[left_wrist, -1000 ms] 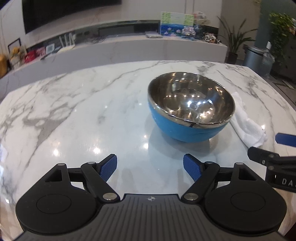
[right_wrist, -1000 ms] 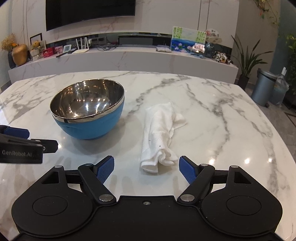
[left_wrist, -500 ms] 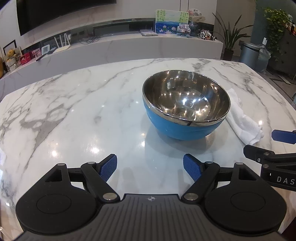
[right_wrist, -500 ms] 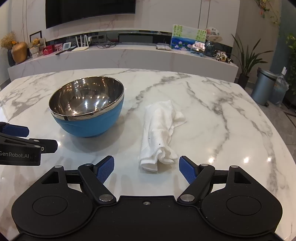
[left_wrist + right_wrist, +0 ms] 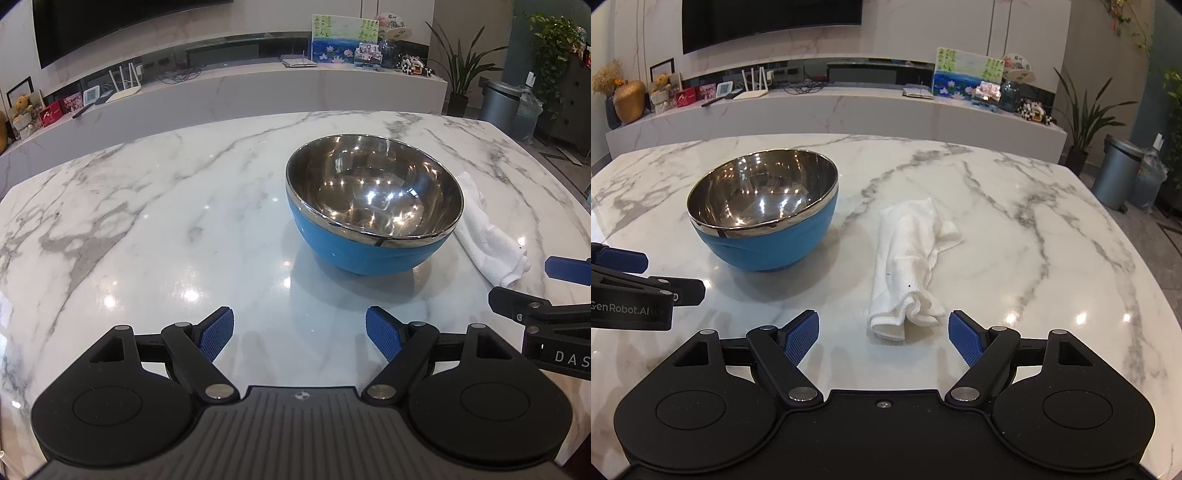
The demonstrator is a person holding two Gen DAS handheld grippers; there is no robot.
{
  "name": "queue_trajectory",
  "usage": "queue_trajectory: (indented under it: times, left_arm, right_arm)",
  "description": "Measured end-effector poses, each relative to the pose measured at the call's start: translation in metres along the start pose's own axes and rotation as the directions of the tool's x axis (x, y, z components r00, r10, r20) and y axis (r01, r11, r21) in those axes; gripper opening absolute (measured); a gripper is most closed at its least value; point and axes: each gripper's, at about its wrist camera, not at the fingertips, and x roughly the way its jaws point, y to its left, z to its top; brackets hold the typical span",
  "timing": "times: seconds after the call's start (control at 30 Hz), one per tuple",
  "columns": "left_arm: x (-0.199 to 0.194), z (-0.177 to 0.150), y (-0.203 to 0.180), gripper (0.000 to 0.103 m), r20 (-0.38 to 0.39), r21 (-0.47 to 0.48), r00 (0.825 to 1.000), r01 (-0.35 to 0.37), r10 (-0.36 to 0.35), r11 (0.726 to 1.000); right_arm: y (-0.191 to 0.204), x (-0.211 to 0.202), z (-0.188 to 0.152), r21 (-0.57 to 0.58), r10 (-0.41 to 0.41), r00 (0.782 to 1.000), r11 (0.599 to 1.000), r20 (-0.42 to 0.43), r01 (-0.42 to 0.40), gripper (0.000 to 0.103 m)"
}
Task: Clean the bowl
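— Looking through the left wrist view first: marble table (image 5: 147, 221) stretching out, white with grey veins, long low counter (image 5: 258, 88) running behind it. Anything on top?

— Sitting right of centre, a bowl (image 5: 373, 206), blue outside, shiny steel inside, standing upright on the marble. Lying just beside it on the far right, a white cloth (image 5: 487, 243), partly hidden behind the bowl's rim.

— And the tongs?

— Hovering near the bottom edge, left gripper (image 5: 300, 332), jaws standing wide apart, gripping nothing, only bare marble showing between the blue pads. Bowl staying well ahead of them. Poking in at the right edge, part of the right gripper, too little showing there to judge.

— Switching to the right wrist view?

— Same table (image 5: 1052, 229), bowl (image 5: 764, 210) now sitting at left, cloth (image 5: 908, 258) lying loosely rolled right of it, apart from the bowl. Right gripper (image 5: 882, 334) hanging just short of the cloth's near end, jaws spread wide, holding nothing, pads not touching the fabric. Showing at the left edge, one arm of the left gripper.
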Motion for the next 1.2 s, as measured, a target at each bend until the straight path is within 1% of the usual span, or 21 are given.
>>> queue_trajectory:
  times: [0.4, 0.77, 0.97, 1.1, 1.2]
  left_arm:
    - [-0.001, 0.002, 0.002, 0.078, -0.004, -0.008, 1.0, 0.014, -0.014, 1.0]
    - [-0.015, 0.014, -0.001, 0.078, 0.014, -0.01, 0.998, 0.06, -0.059, 0.998]
    - [-0.027, 0.029, 0.003, 0.078, 0.049, -0.033, 0.996, 0.08, -0.078, 0.996]
    - [-0.03, 0.042, 0.008, 0.078, 0.07, -0.054, 0.995, 0.074, -0.07, 0.996]
    - [-0.026, 0.053, 0.014, 0.078, 0.068, -0.073, 0.996, 0.066, -0.061, 0.995]
  right_arm:
    - [0.001, 0.001, 0.001, 0.001, -0.004, 1.0, 1.0, -0.005, 0.004, 0.076]
    - [0.001, 0.002, 0.002, 0.0, 0.001, 1.0, 1.0, -0.007, -0.001, 0.076]
    - [-0.002, 0.006, 0.002, 0.011, -0.003, 1.0, 1.0, -0.012, 0.003, 0.075]
    - [-0.002, 0.007, 0.004, 0.018, -0.002, 1.0, 1.0, -0.006, 0.003, 0.076]
    - [-0.001, 0.008, 0.005, 0.011, -0.002, 1.0, 1.0, -0.005, 0.002, 0.076]
